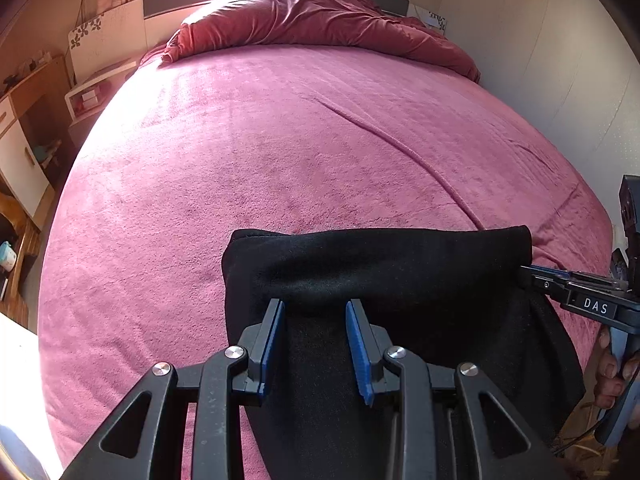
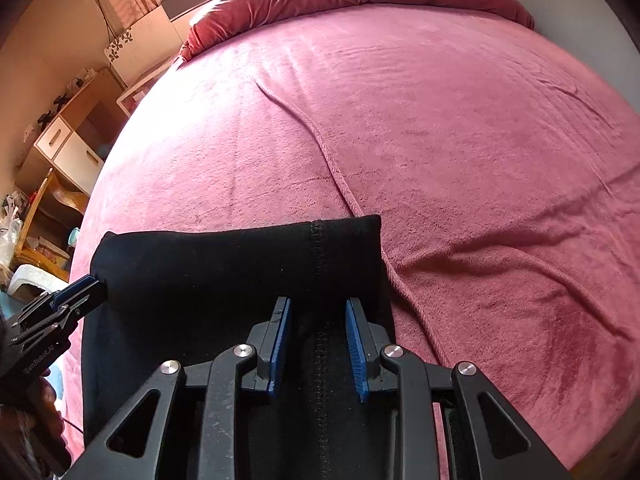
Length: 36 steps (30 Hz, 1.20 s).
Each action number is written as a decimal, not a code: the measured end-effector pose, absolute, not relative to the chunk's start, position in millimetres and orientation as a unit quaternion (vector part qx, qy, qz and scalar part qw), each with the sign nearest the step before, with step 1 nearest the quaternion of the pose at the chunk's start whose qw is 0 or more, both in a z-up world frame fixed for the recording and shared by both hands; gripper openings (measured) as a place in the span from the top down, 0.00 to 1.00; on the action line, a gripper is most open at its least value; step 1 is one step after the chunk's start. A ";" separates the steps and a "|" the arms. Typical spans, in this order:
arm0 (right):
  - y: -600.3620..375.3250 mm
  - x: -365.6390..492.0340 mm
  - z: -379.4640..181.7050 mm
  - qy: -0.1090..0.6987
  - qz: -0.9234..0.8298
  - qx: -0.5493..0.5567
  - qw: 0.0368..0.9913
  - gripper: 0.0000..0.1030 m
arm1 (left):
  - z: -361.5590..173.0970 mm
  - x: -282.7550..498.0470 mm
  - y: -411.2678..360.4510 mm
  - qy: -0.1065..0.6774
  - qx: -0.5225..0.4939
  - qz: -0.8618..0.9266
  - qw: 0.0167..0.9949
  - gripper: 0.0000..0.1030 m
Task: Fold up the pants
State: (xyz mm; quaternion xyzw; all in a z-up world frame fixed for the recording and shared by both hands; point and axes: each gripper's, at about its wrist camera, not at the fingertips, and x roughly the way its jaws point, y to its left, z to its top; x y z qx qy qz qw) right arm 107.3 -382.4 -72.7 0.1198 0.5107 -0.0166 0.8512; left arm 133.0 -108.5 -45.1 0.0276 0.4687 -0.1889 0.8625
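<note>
Soft black pants (image 1: 384,272) bunched between both clamped grippers, left (image 1: 316,312), right (image 2: 318,308), fuzzy pink blanket (image 1: 240,140)

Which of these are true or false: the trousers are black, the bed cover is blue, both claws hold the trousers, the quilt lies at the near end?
1. The trousers are black. True.
2. The bed cover is blue. False: it is pink.
3. The left claw and the right claw both hold the trousers. True.
4. The quilt lies at the near end. False: it is bunched at the far end.
</note>
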 end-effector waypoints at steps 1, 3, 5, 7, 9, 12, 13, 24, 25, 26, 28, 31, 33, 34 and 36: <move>-381.7 109.5 -75.0 0.514 -0.017 0.115 0.850 0.74 | -47.8 136.3 -107.5 0.472 0.022 -0.190 0.860 0.69; -380.6 113.2 -80.6 0.520 -0.018 0.107 0.847 0.74 | -56.8 142.7 -106.4 0.484 0.010 -0.195 0.853 0.69; -378.5 114.7 -86.8 0.522 -0.016 0.095 0.848 0.74 | -66.6 150.3 -100.0 0.499 -0.025 -0.200 0.843 0.69; -377.8 113.9 -88.4 0.519 -0.014 0.088 0.850 0.74 | -70.1 156.6 -92.0 0.506 -0.062 -0.209 0.834 0.69; -380.1 112.6 -86.6 0.520 -0.010 0.096 0.849 0.74 | -67.4 160.1 -81.1 0.510 -0.110 -0.220 0.824 0.69; -383.5 108.0 -80.1 0.513 0.001 0.104 0.852 0.73 | -60.2 160.4 -60.2 0.503 -0.173 -0.223 0.817 0.69; -385.8 105.6 -76.6 0.509 0.007 0.112 0.853 0.71 | -57.4 158.8 -53.1 0.498 -0.184 -0.216 0.819 0.69; -393.0 53.0 -79.3 0.526 0.041 0.133 0.839 0.46 | -66.3 115.7 -11.2 0.498 -0.209 -0.217 0.813 0.58; -392.3 47.0 -82.5 0.531 0.037 0.122 0.838 0.46 | -67.4 110.3 -13.3 0.499 -0.206 -0.221 0.812 0.57; -392.0 42.7 -86.0 0.537 0.034 0.111 0.836 0.47 | -69.2 105.0 -15.5 0.501 -0.202 -0.225 0.811 0.56; -395.8 36.4 -93.3 0.543 0.027 0.103 0.833 0.47 | -72.7 97.2 -22.9 0.506 -0.185 -0.229 0.811 0.56; -400.5 36.7 -103.3 0.547 0.029 0.126 0.827 0.45 | -79.2 92.3 -34.9 0.515 -0.174 -0.238 0.805 0.54; -401.7 38.9 -107.2 0.546 0.032 0.129 0.827 0.43 | -83.4 90.7 -42.2 0.523 -0.168 -0.244 0.799 0.47; -403.0 39.8 -109.8 0.546 0.036 0.137 0.826 0.41 | -83.5 89.0 -44.0 0.524 -0.169 -0.244 0.798 0.47; -405.9 42.9 -113.8 0.543 0.046 0.147 0.826 0.40 | -85.2 87.7 -48.4 0.524 -0.169 -0.252 0.796 0.47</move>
